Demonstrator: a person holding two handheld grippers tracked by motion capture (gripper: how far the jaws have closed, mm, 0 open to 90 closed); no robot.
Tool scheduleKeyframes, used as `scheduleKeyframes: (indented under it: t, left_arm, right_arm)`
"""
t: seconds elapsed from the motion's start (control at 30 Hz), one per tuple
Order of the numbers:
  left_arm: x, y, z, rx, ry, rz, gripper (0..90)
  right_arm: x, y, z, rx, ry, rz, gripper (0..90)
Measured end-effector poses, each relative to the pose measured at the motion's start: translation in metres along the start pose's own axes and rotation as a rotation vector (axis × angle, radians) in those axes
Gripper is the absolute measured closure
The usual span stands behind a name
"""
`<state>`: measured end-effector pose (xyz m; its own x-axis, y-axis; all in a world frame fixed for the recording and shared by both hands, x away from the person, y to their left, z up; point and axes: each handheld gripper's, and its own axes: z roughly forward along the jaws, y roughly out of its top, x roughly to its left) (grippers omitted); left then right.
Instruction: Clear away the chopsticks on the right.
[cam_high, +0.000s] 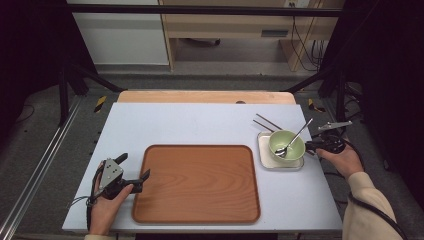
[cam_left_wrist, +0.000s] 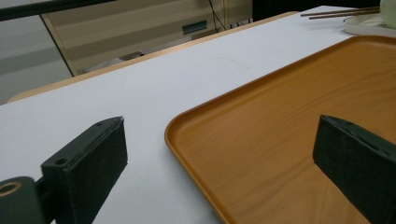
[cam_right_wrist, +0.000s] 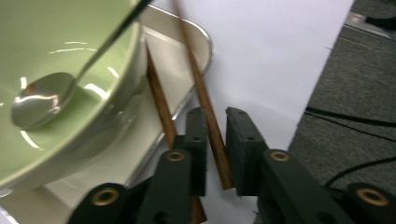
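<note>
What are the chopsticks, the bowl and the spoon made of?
The chopsticks look like dark brown wood with a dull finish, though stained bamboo would look alike. The bowl looks like glazed ceramic: pale green and glossy with bright reflections, though smooth plastic is possible. The spoon looks like polished metal: silvery and mirror-bright.

The tray (cam_high: 196, 183) looks like wood — warm grain under a smooth, faintly satin finish. The chopsticks (cam_right_wrist: 208, 114) are dark brown wood, matt. The spoon (cam_right_wrist: 39, 98) is polished metal, mirror-bright, lying in a glossy pale-green bowl (cam_right_wrist: 56, 140) (glazed, by the highlights). The white dish (cam_high: 263, 150) shines too. The table (cam_high: 200, 125) is matt white; the gripper pads (cam_left_wrist: 88, 163) are rough black.
</note>
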<state>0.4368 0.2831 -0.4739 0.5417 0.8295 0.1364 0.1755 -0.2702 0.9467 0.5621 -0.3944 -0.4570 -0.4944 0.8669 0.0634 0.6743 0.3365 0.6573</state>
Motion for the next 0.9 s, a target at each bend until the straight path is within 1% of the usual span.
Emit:
scheduleKeyframes:
  t: [0.1, 0.23, 0.3, 0.37, 0.47, 0.53, 0.63, 0.7, 0.8, 0.87, 0.9]
  left_arm:
    - [0.001, 0.0, -0.001, -0.002, 0.003, -0.002, 2.7]
    - [0.001, 0.0, -0.001, -0.005, 0.006, -0.004, 2.7]
    - [0.002, 0.0, -0.002, -0.008, 0.007, -0.005, 2.7]
    - [0.002, 0.0, -0.002, -0.01, 0.009, -0.006, 2.7]
    - [0.003, 0.001, -0.003, -0.012, 0.012, -0.009, 2.7]
    - [0.003, 0.001, -0.004, -0.017, 0.014, -0.012, 2.7]
    - [0.004, 0.001, -0.006, -0.025, 0.016, -0.02, 2.7]
    - [0.004, 0.001, -0.008, -0.03, 0.017, -0.022, 2.7]
    - [0.006, 0.0, -0.011, -0.031, 0.019, -0.031, 2.7]
    - [0.007, -0.001, -0.013, -0.035, 0.018, -0.04, 2.7]
    - [0.008, -0.002, -0.014, -0.033, 0.023, -0.038, 2.6]
  right_arm:
    - [0.002, 0.001, -0.002, -0.013, 0.004, -0.015, 84.7]
    - [0.003, 0.002, -0.006, -0.034, 0.002, 0.0, 84.9]
    - [0.002, 0.003, -0.009, -0.043, -0.012, 0.016, 84.9]
    - [0.001, 0.003, -0.013, -0.057, -0.033, 0.021, 84.8]
    - [0.0, 0.005, -0.019, -0.077, -0.078, 0.053, 84.9]
    - [0.001, 0.005, -0.025, -0.092, -0.103, 0.068, 84.8]
    - [0.005, 0.006, -0.033, -0.108, -0.154, 0.091, 84.9]
    - [0.007, 0.006, -0.039, -0.117, -0.169, 0.097, 84.9]
    - [0.011, 0.007, -0.046, -0.127, -0.208, 0.107, 84.8]
    - [0.014, 0.008, -0.05, -0.129, -0.208, 0.116, 84.9]
    - [0.015, 0.009, -0.051, -0.129, -0.218, 0.112, 84.8]
